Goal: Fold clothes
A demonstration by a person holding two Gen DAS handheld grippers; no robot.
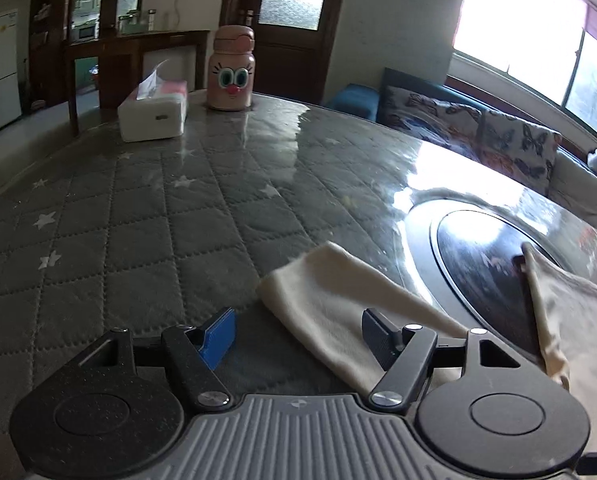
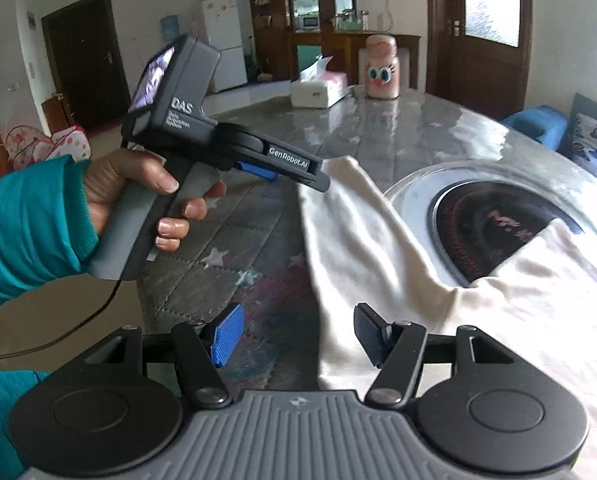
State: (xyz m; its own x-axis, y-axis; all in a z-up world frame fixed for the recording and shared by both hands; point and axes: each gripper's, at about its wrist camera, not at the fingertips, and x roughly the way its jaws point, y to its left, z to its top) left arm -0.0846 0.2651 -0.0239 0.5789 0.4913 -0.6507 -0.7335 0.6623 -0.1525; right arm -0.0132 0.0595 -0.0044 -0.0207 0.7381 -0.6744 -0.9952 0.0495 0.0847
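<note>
Left gripper [image 1: 298, 326]: your jaws stand spread, gripping nothing.
Right gripper [image 2: 294, 330]: yours too, spread and empty.
Cream garment [image 2: 378, 240]: flat on quilted table [image 1: 138, 220].

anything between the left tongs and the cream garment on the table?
Nothing visible. The left tongs stand open right over the near corner of the cream garment, with only bare quilted table cover around them. The tissue box and pink bottle sit far back, clear of the path.
</note>
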